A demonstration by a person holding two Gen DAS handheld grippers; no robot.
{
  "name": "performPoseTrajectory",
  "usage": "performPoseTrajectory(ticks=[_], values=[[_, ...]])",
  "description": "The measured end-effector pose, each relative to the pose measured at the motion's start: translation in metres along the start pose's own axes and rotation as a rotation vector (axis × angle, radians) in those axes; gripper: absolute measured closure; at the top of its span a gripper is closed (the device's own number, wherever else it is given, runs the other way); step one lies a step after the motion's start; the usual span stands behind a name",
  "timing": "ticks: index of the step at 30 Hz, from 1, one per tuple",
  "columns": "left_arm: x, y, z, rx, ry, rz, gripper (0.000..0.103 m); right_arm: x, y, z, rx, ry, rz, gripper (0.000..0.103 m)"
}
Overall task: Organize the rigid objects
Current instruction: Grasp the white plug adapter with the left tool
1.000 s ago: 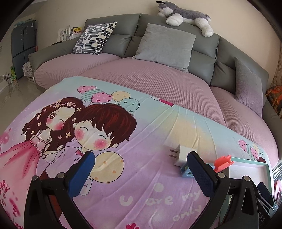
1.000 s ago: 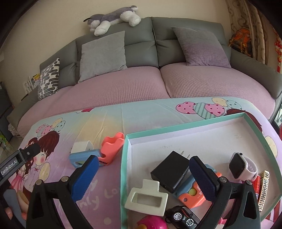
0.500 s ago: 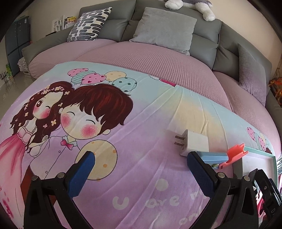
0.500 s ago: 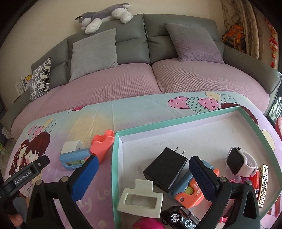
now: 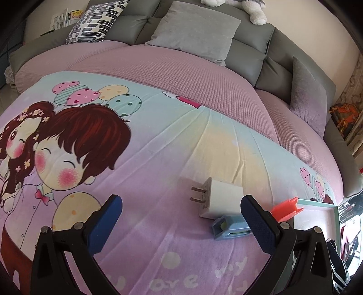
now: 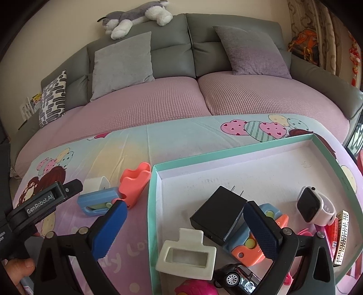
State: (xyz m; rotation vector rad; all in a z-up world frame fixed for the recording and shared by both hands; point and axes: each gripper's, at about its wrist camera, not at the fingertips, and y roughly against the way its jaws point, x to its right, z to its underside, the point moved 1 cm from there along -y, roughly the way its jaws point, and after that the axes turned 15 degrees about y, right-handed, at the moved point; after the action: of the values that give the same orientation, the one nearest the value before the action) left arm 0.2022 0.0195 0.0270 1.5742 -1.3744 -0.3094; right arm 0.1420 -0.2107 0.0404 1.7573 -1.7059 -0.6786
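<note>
The white charger (image 5: 219, 197) lies flat on the cartoon blanket (image 5: 140, 158), prongs pointing away from the tray (image 6: 267, 156). It touches a blue holder (image 5: 231, 227), which lies on the blanket just beside it on the near side. An orange clip (image 6: 133, 183) stands between the blue holder and the tray's left wall, close against that wall; in the left wrist view its top (image 5: 286, 208) shows next to the tray's corner (image 5: 317, 205).

The left gripper (image 5: 181, 217) hovers low over the blanket with its blue pads spread wide and nothing between them; the charger sits just ahead of its right pad (image 5: 256, 224). In the right wrist view the left gripper's black body (image 6: 43, 202) shows left of the tray, near the blue holder (image 6: 97, 200), with a fingertip of the person's hand (image 6: 19, 266) below it.

The right gripper (image 6: 183, 224) hangs over the tray's near left part, its pads also wide apart and empty. Inside the tray, a black charger (image 6: 217, 214) lies near the middle, partly on top of a blue-and-orange toy (image 6: 247, 247). A cream rectangular frame (image 6: 187, 255) lies nearer the tray's left wall, a black toy car (image 6: 236, 278) and a pink round thing (image 6: 195, 288) at its near edge. A white smartwatch (image 6: 316, 205) rests toward the tray's right wall, beside a patterned bar (image 6: 341, 238) and a red thing that I cannot make out.

Beyond the tray, the blanket meets a pink-covered sofa (image 6: 158, 102) with grey cushions (image 6: 122, 63) and a plush dog (image 6: 136, 17) on its back.
</note>
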Motion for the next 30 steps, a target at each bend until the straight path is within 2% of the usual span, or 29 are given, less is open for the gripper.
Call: performPoseTrajectory(ticks=[8,13,16,20,24,26,28,30], values=[[0.023,-0.024,-0.006,-0.066,-0.075,-0.007,0.0,-0.002,-0.002,-0.001,-0.012,0.006,-0.01,0.0],[0.033,-0.037,-0.007,-0.086,-0.13,-0.064,0.0,-0.002,-0.004,0.0,-0.022,0.011,-0.006,0.0],[0.029,-0.037,-0.006,-0.072,-0.138,-0.102,0.0,-0.002,-0.004,0.0,-0.024,0.012,-0.005,0.0],[0.016,-0.031,-0.01,-0.072,-0.101,-0.09,0.0,-0.003,-0.005,0.0,-0.028,0.016,-0.009,0.0],[0.01,-0.027,-0.008,-0.069,-0.126,-0.096,0.001,-0.005,-0.007,0.0,-0.037,0.018,-0.011,0.0],[0.006,-0.024,-0.006,-0.071,-0.126,-0.095,0.003,-0.005,-0.007,0.0,-0.036,0.019,-0.012,0.0],[0.005,-0.022,-0.004,-0.073,-0.116,-0.084,0.01,-0.006,-0.006,0.0,-0.034,0.02,-0.014,0.0],[0.002,-0.019,-0.002,-0.077,-0.112,-0.08,0.01,-0.007,-0.005,0.0,-0.035,0.024,-0.018,0.0]])
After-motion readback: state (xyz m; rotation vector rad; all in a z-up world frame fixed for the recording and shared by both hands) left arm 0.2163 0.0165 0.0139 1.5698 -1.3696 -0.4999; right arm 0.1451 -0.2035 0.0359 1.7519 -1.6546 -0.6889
